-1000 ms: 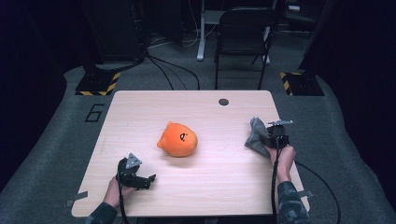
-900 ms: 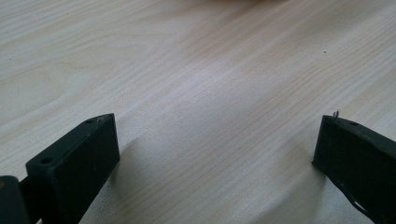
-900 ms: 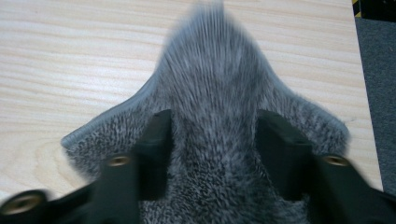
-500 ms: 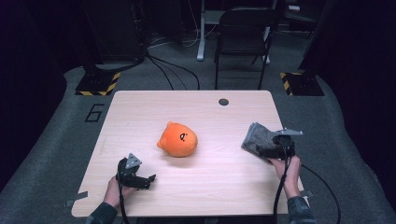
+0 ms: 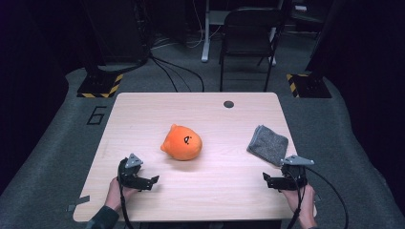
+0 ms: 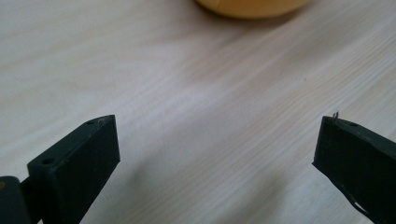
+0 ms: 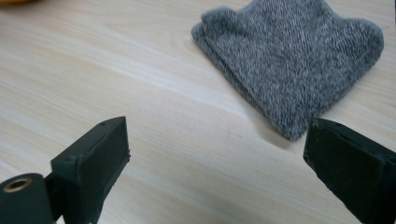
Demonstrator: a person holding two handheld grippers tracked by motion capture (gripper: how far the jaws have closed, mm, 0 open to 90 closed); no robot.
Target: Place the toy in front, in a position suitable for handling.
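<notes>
An orange plush toy with a small black face lies near the middle of the wooden table. A folded grey cloth rests flat by the right edge. My right gripper is near the front right corner, just in front of the cloth. Its jaws have just been opening and stand wide apart with nothing between them. My left gripper rests at the front left, open and empty, aimed at the plush.
A small dark round grommet sits in the tabletop near the far edge. Beyond the table a black chair stands on grey carpet, with cables on the floor and yellow-black striped blocks to either side.
My right gripper let go of the grey cloth, which now lies flat, and pulled back toward the front edge. The left gripper and the plush stayed put.
</notes>
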